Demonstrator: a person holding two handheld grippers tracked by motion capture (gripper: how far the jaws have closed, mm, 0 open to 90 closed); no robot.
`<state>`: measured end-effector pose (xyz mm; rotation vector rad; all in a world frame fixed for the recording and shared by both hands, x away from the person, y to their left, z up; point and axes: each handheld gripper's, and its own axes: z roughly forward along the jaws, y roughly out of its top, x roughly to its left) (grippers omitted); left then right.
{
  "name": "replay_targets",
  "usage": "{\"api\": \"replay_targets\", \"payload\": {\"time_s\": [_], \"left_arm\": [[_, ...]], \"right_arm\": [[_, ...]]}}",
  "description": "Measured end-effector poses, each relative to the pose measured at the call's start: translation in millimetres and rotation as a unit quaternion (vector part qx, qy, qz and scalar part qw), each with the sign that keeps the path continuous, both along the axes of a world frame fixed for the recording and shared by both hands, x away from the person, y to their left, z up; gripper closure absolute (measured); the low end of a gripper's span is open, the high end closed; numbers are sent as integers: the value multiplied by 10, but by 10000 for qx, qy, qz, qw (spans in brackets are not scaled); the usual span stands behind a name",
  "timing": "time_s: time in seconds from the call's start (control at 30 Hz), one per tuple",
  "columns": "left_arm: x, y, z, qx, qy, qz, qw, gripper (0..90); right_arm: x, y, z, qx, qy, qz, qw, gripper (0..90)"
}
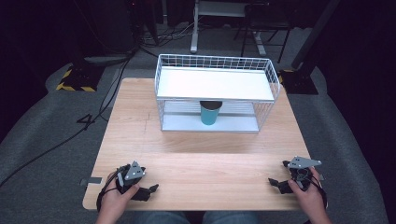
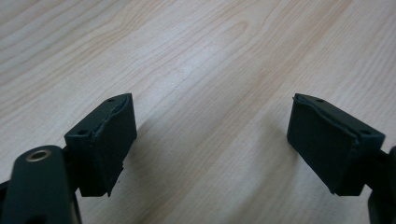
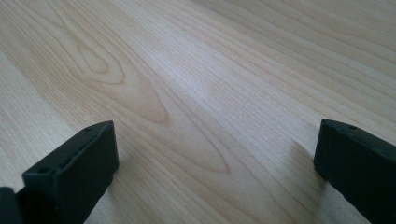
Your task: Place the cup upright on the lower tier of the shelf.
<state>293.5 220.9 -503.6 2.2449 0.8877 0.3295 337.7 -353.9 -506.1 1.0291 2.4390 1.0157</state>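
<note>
One teal cup (image 1: 209,113) stands upright on the lower shelf of a white wire rack (image 1: 215,92), roughly in the middle of that shelf and directly under the rack's white upper shelf, which hides its rim from above. It is the single object inside the rack. The rack is one piece with two levels; it sits on the far half of one light wooden table (image 1: 196,158), and its open side faces the person.

Two grippers rest at the near edge of the table, well apart from the cup and from each other. The left gripper (image 1: 150,190) lies near the near-left corner, held by the person's left hand (image 1: 116,196), its jaws pointing toward the middle of the table. In the left gripper view (image 2: 212,140) its two black jaws stand wide apart, with bare wood grain between them and nothing gripped. The right gripper (image 1: 274,182) lies near the near-right corner in the right hand (image 1: 306,189), jaws pointing inward as well. In the right gripper view (image 3: 215,163) its two jaws are likewise spread wide over bare wood, holding nothing. Each gripper carries one grey three-cornered plate on top.

Beyond the table, grey carpet (image 1: 42,140) covers the floor, with dark cables trailing across it on the left side.
</note>
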Motion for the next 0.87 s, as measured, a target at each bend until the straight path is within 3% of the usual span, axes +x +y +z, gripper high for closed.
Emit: {"api": "replay_targets", "payload": {"time_s": [0.37, 0.87], "left_arm": [[34, -8, -12, -10, 16, 78, 10000, 105], [51, -6, -9, 19, 23, 19, 10000, 100]], "right_arm": [[-1, 0, 0, 1, 2, -1, 10000, 1], [-1, 0, 0, 0, 2, -1, 10000, 1]]}}
